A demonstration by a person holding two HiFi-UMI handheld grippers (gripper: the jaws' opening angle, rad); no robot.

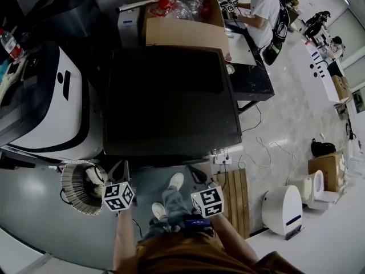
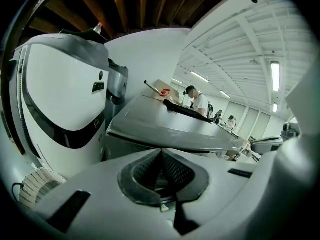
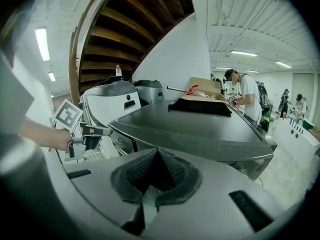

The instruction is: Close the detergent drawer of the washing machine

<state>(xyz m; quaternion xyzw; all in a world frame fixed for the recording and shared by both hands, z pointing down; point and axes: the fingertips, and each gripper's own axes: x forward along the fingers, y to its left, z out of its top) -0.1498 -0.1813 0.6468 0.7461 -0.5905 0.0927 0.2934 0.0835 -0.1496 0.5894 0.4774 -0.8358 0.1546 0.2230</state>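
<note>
Here is the person standing square to the washing machine [image 1: 171,96], whose dark top is filling the head view, with both tools hanging low at its front edge. The left gripper [image 1: 124,165] is sitting by the front left corner and the right gripper [image 1: 195,171] by the front right. The left gripper view is showing its fingers [image 2: 145,169] pressed together with nothing between them, and the right gripper view is showing the same for its fingers [image 3: 137,171] – two shut, empty tools. The detergent drawer is not showing clearly anywhere. It is presumably sitting in the front face under the lip of the top, which the head view is hiding, and I cannot tell how far out it is standing. The task looks not yet done, and the left gripper seems best placed for it. Shut fingers are right for this – it is a push, not a grasp. The good way is to lay the tips flat on the middle of the drawer's front and press straight in along its slide, slow and level. A push on one corner risks skewing and jamming it. The big white appliance [image 1: 57,101] is standing just beside the machine's left side, so the left elbow should be staying tucked in.
</note>
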